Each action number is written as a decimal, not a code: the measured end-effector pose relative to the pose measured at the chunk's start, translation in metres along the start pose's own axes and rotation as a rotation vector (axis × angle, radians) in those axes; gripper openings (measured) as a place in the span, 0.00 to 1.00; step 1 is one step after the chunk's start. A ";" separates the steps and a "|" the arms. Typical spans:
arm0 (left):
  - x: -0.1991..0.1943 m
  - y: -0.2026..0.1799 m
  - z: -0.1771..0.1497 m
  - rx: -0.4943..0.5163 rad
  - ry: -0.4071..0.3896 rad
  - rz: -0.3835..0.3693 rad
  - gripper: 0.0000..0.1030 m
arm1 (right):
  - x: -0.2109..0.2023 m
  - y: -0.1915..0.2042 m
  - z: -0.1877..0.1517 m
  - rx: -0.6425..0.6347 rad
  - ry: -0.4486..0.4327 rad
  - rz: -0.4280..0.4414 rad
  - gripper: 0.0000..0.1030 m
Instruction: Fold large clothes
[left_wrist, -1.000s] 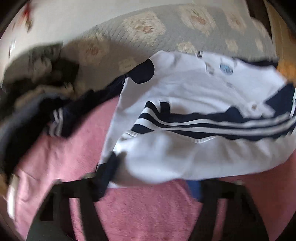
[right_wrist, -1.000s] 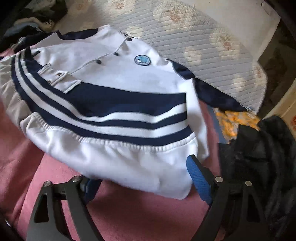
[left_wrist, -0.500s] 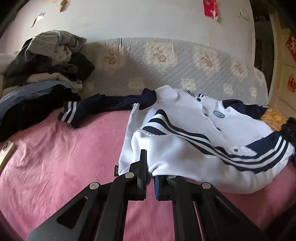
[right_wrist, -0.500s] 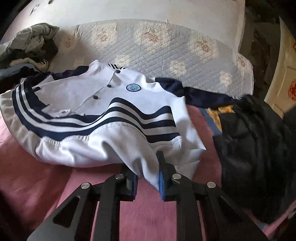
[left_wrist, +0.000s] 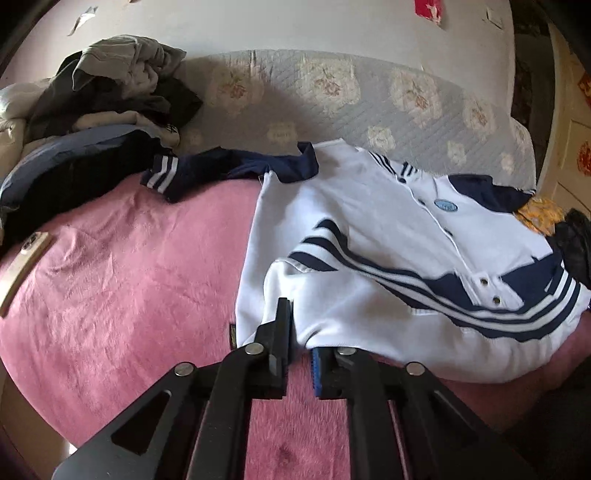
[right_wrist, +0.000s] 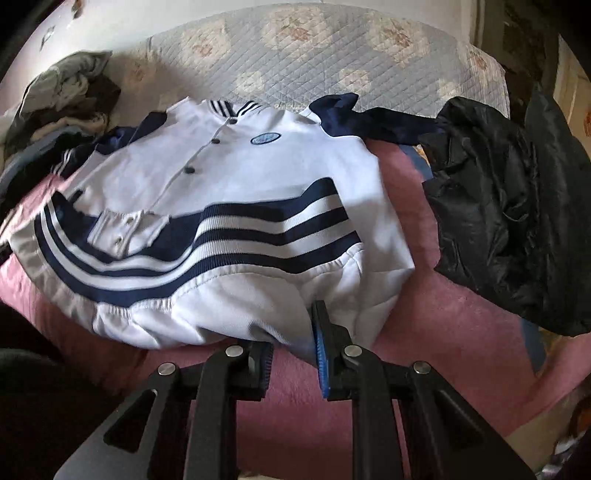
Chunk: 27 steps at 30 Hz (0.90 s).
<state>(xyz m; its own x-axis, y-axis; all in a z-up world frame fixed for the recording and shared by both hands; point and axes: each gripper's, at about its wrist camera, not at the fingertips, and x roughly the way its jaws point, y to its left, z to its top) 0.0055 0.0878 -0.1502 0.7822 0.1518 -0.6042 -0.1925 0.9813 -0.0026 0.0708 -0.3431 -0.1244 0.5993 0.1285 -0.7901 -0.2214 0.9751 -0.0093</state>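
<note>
1. My left wrist camera looks down along its fingers, close over the jacket (left_wrist: 388, 258), facing the wall.
2. My right one sits equally near, further right.
3. Both share the jacket and pink blanket (left_wrist: 129, 295).

The right gripper (right_wrist: 293, 343) pinches the jacket's (right_wrist: 236, 184) hem. A black coat (right_wrist: 509, 206) lies at the pink blanket's (right_wrist: 443, 332) right edge.

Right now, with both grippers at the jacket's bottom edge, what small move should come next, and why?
Probably lift the hem and carry it toward the collar. The left gripper and right gripper each pinch the jacket hem, which lies spread flat on the pink blanket.
</note>
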 end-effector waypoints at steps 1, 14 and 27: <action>0.000 -0.001 0.004 -0.006 0.002 0.010 0.23 | -0.001 -0.001 0.003 0.002 -0.008 -0.004 0.22; 0.062 0.008 0.098 -0.080 -0.023 0.024 0.17 | 0.024 -0.011 0.110 -0.003 -0.150 -0.068 0.25; 0.116 0.011 0.114 -0.079 -0.050 -0.082 0.63 | 0.064 -0.036 0.136 0.090 -0.341 -0.031 0.65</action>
<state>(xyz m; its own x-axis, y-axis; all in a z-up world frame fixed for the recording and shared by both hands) 0.1622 0.1294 -0.1295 0.8255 0.0792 -0.5588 -0.1713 0.9785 -0.1144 0.2210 -0.3453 -0.0912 0.8305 0.1366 -0.5400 -0.1396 0.9896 0.0355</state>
